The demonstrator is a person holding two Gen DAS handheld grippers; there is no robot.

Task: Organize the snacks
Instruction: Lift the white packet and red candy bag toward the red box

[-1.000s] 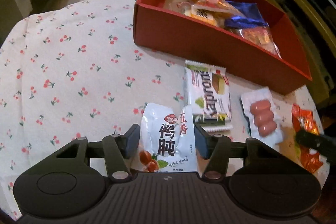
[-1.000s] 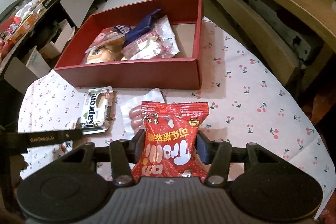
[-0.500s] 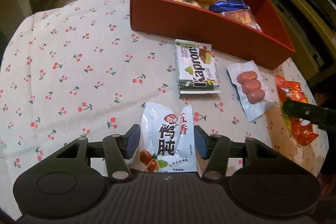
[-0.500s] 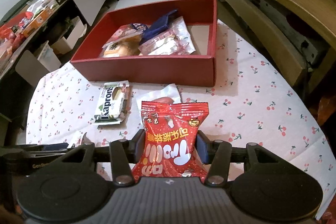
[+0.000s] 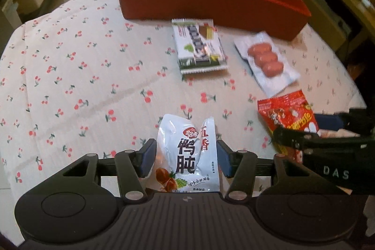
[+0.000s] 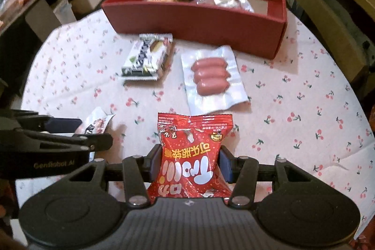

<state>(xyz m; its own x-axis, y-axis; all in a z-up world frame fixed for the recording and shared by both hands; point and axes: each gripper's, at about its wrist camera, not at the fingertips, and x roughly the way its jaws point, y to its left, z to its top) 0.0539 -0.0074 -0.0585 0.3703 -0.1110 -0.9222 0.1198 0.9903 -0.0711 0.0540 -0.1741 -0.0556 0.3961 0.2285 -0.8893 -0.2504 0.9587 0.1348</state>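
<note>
My left gripper [image 5: 185, 156] holds a white pouch [image 5: 185, 139] with black characters upright above the cherry-print tablecloth; its jaws are opening slightly, with the pads still against the pouch's sides. Between the pads of my right gripper [image 6: 191, 163] a red snack bag [image 6: 194, 137] is pinched. Each gripper shows in the other's view, close alongside: the right one with the red bag [image 5: 288, 114], the left one with the white pouch [image 6: 98, 123]. The red box [image 6: 199, 22] at the far side holds several snack packs.
A green-and-white wafer pack [image 5: 199, 46] and a clear pack of three sausages [image 5: 266, 60] lie on the cloth in front of the red box [image 5: 211, 1]. A wooden bench runs along the right. Shelves and cartons stand to the left, beyond the table edge.
Both grippers have drawn back from the red box and closer together, each still carrying its pack. The sausage pack now lies in full view ahead of the right gripper.
</note>
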